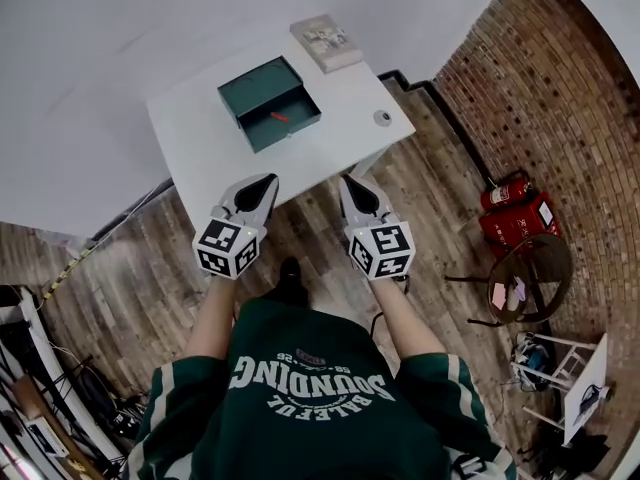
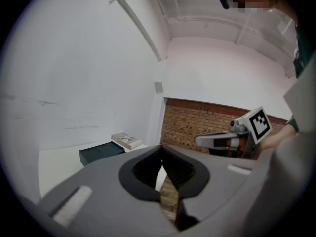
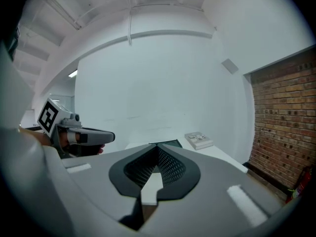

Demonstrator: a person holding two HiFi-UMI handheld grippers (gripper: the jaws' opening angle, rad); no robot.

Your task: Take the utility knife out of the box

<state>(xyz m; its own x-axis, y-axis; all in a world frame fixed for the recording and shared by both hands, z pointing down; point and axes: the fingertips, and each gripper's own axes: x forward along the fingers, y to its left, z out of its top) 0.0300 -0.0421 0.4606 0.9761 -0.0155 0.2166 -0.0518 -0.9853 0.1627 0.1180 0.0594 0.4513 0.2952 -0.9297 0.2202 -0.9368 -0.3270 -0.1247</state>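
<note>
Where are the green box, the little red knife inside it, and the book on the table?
Green box (image 1: 258, 88), head view, the flat panel behind its open compartment.
Utility knife (image 1: 279, 117), head view, middle of its red body.
Book (image 1: 326, 42), head view, centre of its cover.

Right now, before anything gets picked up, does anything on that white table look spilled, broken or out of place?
Nothing stands out. The dark green box sits open and flat on the white table, with the orange utility knife lying inside it. The book rests squarely at the far corner. No spill or damage shows.
</note>
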